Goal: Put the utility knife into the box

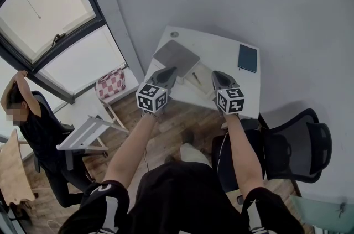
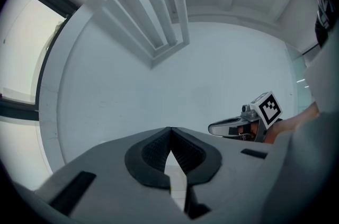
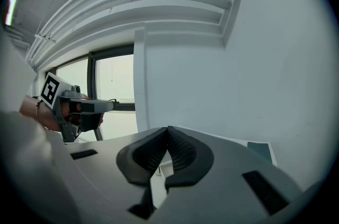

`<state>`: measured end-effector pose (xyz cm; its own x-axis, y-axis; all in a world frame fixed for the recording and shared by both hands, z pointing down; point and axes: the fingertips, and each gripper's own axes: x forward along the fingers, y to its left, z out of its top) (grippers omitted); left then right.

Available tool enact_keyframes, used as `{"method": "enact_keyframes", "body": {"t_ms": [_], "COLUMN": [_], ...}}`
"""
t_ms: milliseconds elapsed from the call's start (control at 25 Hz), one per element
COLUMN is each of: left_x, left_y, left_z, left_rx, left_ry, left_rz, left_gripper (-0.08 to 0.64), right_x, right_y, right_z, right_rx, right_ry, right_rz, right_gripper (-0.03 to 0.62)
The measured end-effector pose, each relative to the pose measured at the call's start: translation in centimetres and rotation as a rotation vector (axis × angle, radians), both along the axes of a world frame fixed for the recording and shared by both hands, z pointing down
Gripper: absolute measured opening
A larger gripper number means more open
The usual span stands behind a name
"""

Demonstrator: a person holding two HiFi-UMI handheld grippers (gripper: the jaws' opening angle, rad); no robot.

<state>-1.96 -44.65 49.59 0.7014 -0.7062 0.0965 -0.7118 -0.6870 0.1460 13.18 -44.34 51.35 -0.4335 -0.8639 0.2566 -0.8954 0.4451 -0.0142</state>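
Sitting at the far left, a person [image 1: 34, 125] in black raises both arms, near a checkered stool [image 1: 110, 85]. Over the near edge of the white table [image 1: 221, 46] hangs the left gripper [image 1: 170, 71], its jaws pressed together on nothing. A flat grey box [image 1: 176, 56] lies just beyond it. Between the grippers lies a slim dark item [image 1: 196, 77], seemingly the utility knife, though too small to be sure. The right gripper [image 1: 217, 74] has its jaws closed and empty too. Further right rests a dark notebook [image 1: 248, 57].
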Motion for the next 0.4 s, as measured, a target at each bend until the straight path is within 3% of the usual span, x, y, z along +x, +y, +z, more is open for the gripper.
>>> {"method": "enact_keyframes", "body": {"t_ms": [400], "left_x": [0.04], "left_y": [0.12], "left_z": [0.53], "left_rx": [-0.014], "left_ry": [-0.001], "left_rz": [-0.007], "left_gripper": [0.025], "right_x": [0.17], "right_y": [-0.06], "right_z": [0.26], "right_rx": [-0.006], "right_ry": [0.0], "right_rz": [-0.007], "right_gripper": [0.014]}}
